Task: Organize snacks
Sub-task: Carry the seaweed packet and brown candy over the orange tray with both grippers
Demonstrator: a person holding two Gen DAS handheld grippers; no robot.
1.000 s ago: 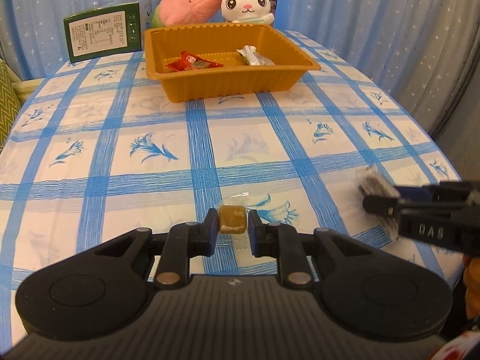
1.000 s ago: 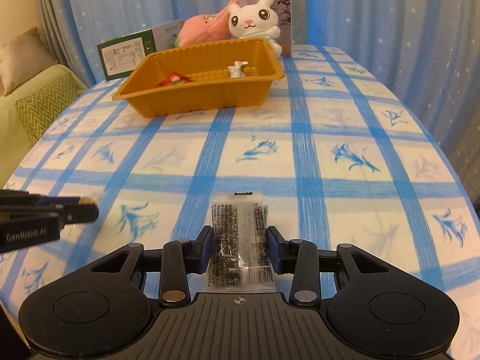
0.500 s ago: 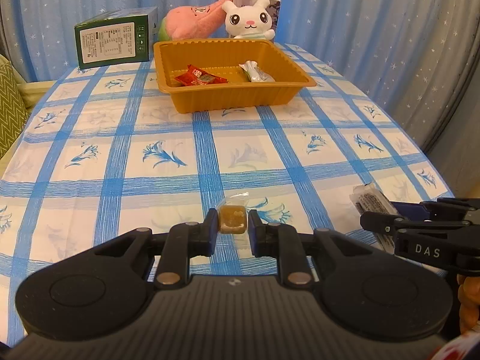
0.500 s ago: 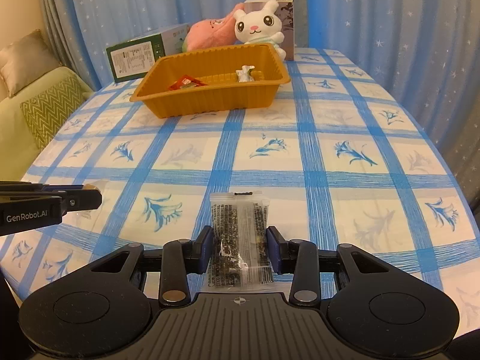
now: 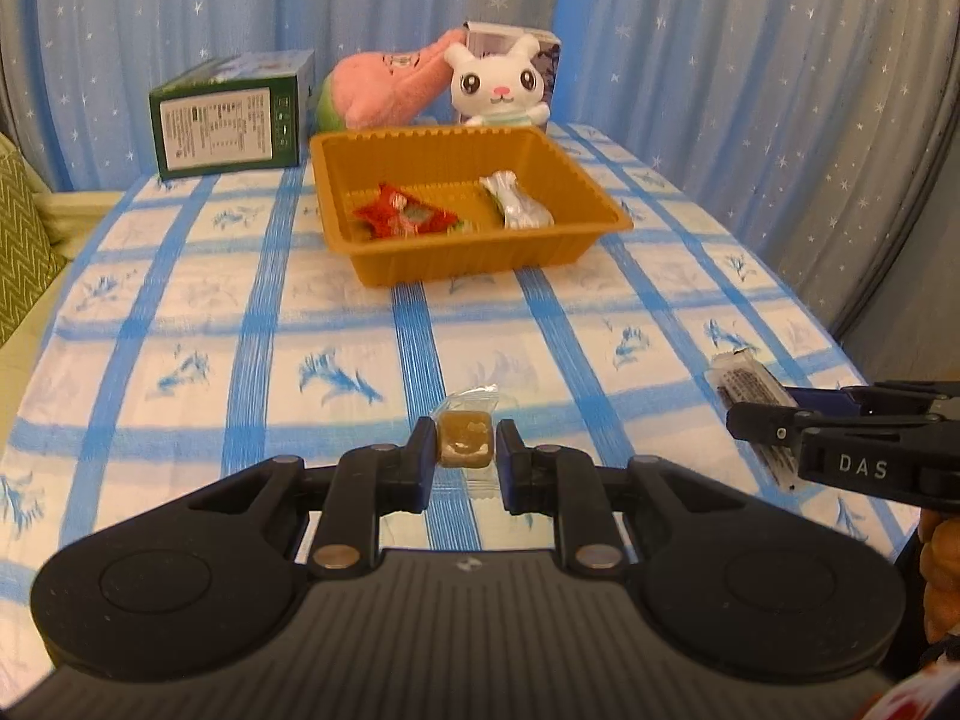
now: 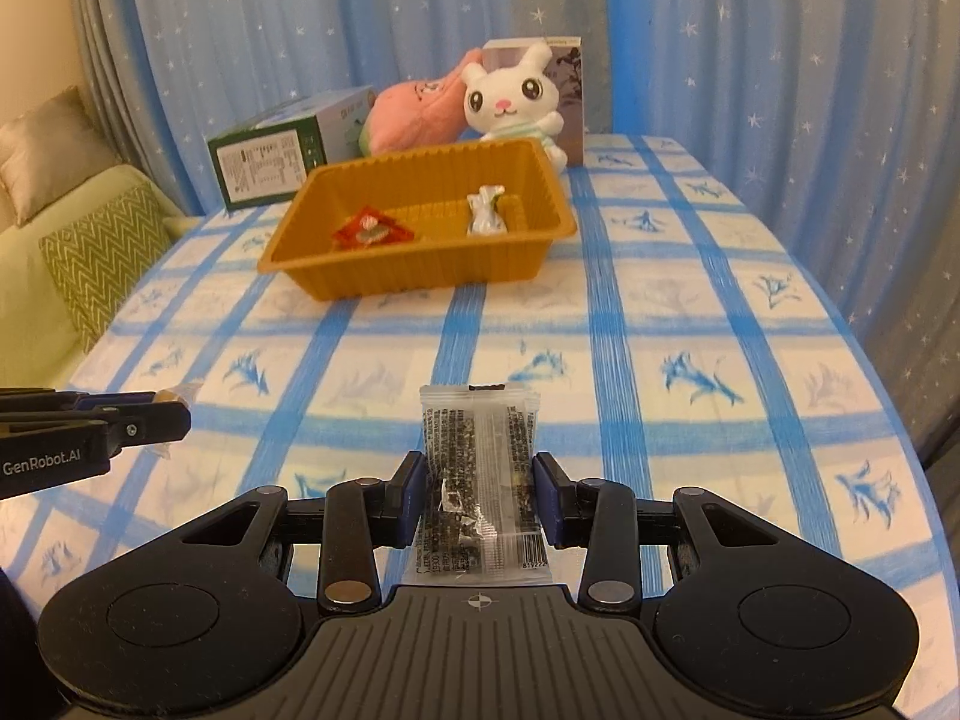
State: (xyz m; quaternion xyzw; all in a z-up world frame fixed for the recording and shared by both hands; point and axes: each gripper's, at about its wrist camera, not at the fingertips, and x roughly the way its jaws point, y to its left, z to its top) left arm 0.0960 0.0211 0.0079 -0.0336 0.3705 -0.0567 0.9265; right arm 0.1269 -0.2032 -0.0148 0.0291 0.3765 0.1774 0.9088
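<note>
Left gripper around candy (wrapped)

Both wrist views are evenly and warmly lit from above, with only soft, faint shadows beneath the orange tray and no hard glare on the tablecloth. Strong fisheye distortion bows the curtain folds and the table edges outward, and dark vignetting fills the frame corners. The gripper bodies in the foreground are sharp, whereas the tablecloth pattern and tray show slight motion blur.
</note>
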